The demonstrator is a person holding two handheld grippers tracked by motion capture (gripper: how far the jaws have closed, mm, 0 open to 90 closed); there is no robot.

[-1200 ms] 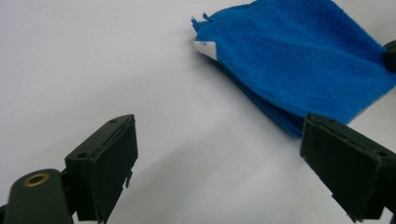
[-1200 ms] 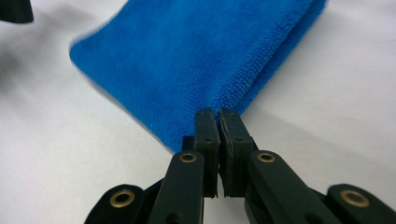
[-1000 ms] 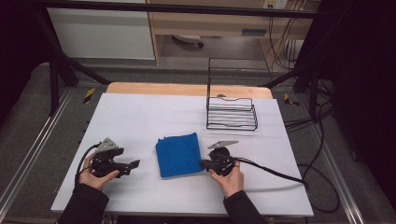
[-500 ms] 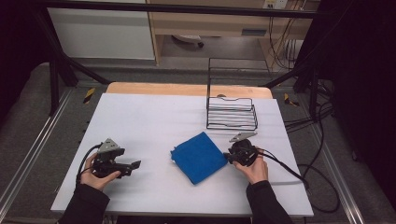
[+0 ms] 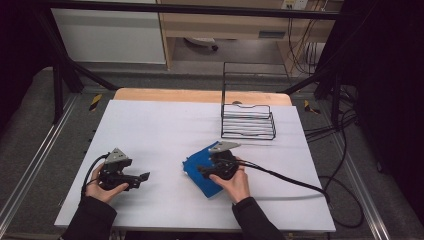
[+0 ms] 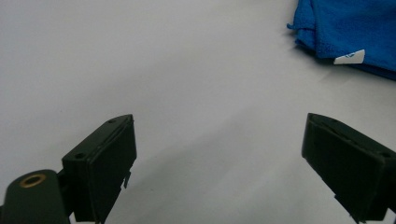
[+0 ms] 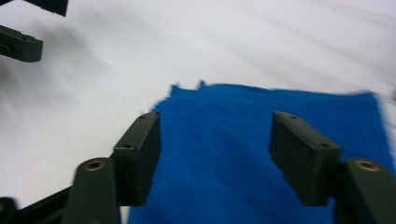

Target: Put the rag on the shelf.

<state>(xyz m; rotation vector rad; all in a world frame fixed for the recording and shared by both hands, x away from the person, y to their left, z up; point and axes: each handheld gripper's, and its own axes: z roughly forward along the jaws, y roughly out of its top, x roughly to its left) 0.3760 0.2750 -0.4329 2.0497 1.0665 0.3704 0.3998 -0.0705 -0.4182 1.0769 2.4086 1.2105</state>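
Over the blue cloth (image 5: 202,170) we've got the right gripper (image 5: 201,169) with its jaws apart and nothing pinched between them. They've just been opening, and in the right gripper view (image 7: 212,158) the cloth lies flat under the gap, not touched by either pad as far as we can tell, though that picture is pretty blurry. The cloth itself sits folded on the white table (image 5: 165,125), a bit right of the middle, turned at an angle, with a small white tag (image 6: 349,57) on one edge. Off to the left, well apart from it, our left gripper (image 5: 145,176) rests on the table, jaws spread wide and empty. Behind the cloth, toward the far right of the table, stands a black wire rack (image 5: 248,121).
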